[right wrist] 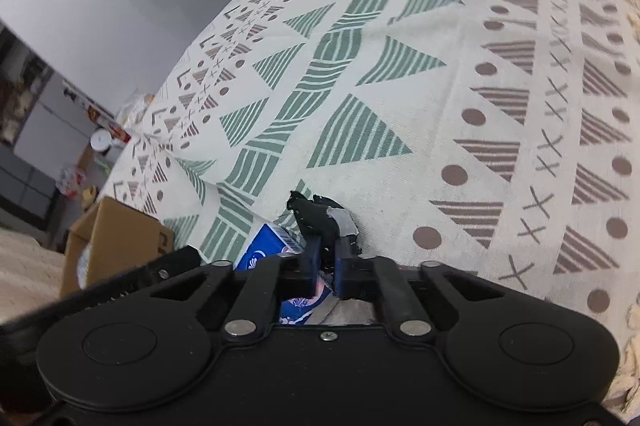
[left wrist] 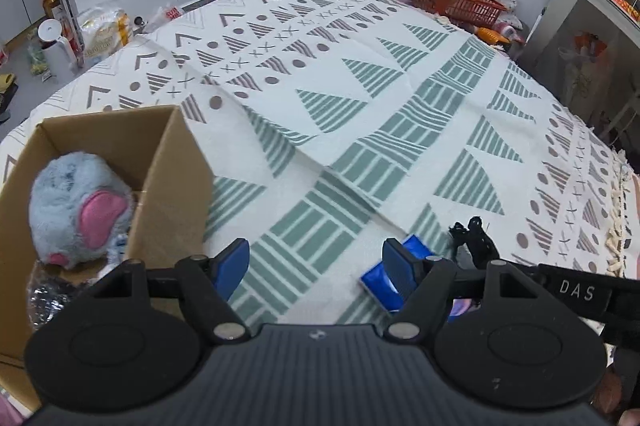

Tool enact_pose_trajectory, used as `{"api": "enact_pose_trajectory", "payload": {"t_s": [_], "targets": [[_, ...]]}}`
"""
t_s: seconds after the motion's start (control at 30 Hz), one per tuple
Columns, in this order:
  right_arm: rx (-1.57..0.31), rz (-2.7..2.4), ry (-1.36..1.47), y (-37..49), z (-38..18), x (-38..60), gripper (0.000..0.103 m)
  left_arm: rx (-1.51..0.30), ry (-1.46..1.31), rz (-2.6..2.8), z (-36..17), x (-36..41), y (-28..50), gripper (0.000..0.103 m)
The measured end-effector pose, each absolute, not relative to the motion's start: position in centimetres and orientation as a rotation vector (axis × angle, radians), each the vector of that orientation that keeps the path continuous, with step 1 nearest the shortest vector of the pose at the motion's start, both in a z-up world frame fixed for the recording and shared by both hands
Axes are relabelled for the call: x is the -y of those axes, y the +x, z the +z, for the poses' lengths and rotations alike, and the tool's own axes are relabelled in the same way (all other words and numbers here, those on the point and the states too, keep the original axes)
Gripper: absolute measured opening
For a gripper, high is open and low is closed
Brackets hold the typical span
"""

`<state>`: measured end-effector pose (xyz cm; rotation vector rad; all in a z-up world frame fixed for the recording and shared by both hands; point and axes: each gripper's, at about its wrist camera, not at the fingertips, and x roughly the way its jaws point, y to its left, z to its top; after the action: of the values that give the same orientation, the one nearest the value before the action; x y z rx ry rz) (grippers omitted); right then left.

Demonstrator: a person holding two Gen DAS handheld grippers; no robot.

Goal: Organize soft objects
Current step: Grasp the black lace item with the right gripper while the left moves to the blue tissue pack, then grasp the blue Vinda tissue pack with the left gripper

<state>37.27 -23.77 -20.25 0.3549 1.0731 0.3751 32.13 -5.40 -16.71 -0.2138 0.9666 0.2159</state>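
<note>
Here the right gripper (right wrist: 327, 260) is seen closed on a black, ragged soft item (right wrist: 316, 216), pinched between its nearly touching pads; what the item is cannot be told, though a grey patch shows in it. Just beside that item, on its box-ward side, a blue tissue pack (right wrist: 262, 250) lies on the patterned tablecloth (right wrist: 400, 114), partly hidden under the gripper. The grasp is judged to be low on the item so that the limp material can be lifted in one bunch. The left gripper (left wrist: 316, 258) is held open and empty over the cloth between the cardboard box (left wrist: 172, 186) and the tissue pack (left wrist: 384, 278), probably kept ready for the next item or to steady the box. The box stands just beside the left gripper, at the near edge of the table, its top open. Inside it a grey-blue plush toy (left wrist: 76, 202) with pink patches is seen, and below the toy some crinkled, shiny material that cannot be identified. The box is judged to be the collecting place, so the task appears partly done. Well beyond the box, at the far end of the table, an orange plastic basket (left wrist: 460, 0) is piled with bowls and other kitchen clutter.
</note>
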Motion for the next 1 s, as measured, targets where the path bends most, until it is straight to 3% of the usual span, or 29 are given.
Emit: {"api": "enact_pose_trajectory", "payload": {"t_s": [0.4, 1.0], "targets": [[-1.101, 0.331, 0.532, 37.2, -20.2, 26.8, 0.004, -1.053, -0.269, 0.16, -18.3, 8.1, 33.7, 0.072], [-1.093, 0.294, 0.528, 37.5, -20.4, 27.5, 0.004, -1.142, -0.44, 0.264, -21.2, 9.2, 35.4, 0.072]]}}
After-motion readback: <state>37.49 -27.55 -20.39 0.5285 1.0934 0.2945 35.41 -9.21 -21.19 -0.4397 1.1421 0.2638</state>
